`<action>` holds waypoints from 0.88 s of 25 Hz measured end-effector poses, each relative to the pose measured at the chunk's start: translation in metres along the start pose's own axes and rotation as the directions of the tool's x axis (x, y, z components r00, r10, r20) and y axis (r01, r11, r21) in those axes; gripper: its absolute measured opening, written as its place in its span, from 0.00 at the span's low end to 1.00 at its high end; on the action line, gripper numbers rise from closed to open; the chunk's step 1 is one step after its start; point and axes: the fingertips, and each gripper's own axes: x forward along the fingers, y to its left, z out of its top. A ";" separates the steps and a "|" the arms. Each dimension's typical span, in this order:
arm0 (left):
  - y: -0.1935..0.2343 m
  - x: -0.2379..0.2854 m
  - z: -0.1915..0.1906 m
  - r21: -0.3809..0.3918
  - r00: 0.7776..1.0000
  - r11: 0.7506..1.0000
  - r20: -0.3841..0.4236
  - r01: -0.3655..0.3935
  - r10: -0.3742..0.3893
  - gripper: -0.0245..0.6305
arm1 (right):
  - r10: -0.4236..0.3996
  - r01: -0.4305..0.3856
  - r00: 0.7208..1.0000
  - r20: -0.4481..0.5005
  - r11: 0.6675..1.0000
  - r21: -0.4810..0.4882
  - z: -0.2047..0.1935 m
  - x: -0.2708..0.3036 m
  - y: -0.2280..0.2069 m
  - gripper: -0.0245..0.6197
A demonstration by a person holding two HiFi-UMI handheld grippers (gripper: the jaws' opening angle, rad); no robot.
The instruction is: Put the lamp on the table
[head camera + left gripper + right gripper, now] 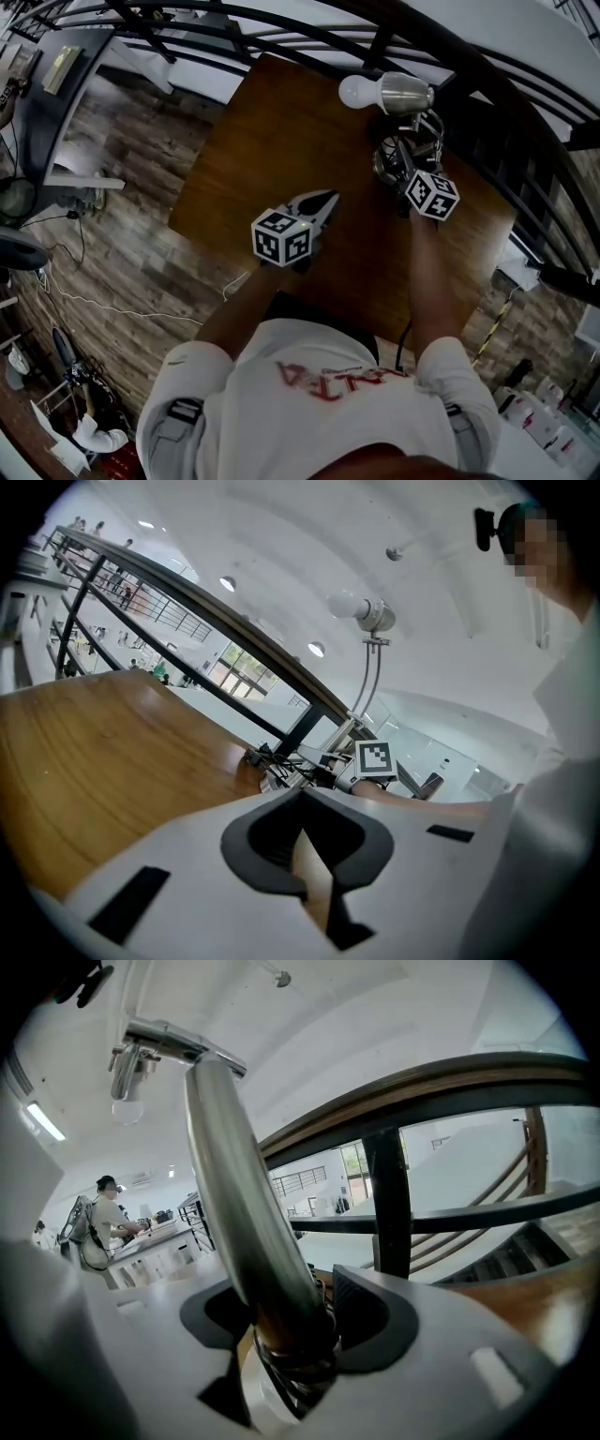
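Note:
The lamp [405, 92], a chrome head with a white bulb on a thin bent stem, stands on its round base near the far right of the brown wooden table [272, 141]. My right gripper [398, 155] reaches in low at the base. In the right gripper view the lamp's stem [244, 1213] rises between the jaws of the right gripper [286, 1321], with a slight gap at the right pad, so the grip is open. My left gripper [328, 197] hovers over the table's middle, shut and empty. From the left gripper [302, 794] the lamp [367, 658] shows upright ahead.
A black railing [487, 84] with a wooden top rail runs just behind the table's far edge. Wood flooring [122, 234] with a loose cable lies left of the table. Cords bunch around the lamp's base [272, 761]. A person [98, 1222] stands at a distant counter.

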 end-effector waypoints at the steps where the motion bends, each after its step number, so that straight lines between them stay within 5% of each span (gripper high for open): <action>1: 0.000 -0.004 0.002 0.002 1.000 1.000 0.005 -0.002 0.002 0.05 | -0.003 0.003 1.000 0.000 1.000 0.001 0.001 -0.002 0.002 0.37; 9: -0.020 -0.023 0.037 0.067 0.998 0.998 0.065 0.006 -0.010 0.05 | 0.022 -0.023 1.000 -0.014 0.997 -0.070 0.003 -0.046 0.027 0.46; 17: -0.079 -0.041 0.069 0.296 0.991 0.955 0.129 -0.012 -0.028 0.05 | -0.005 0.003 0.994 0.113 1.000 0.012 0.028 -0.156 0.023 0.46; 22: -0.127 -0.056 0.070 0.359 0.988 0.933 0.149 -0.012 -0.045 0.05 | -0.046 0.041 0.976 0.212 0.999 0.027 0.060 -0.238 0.029 0.12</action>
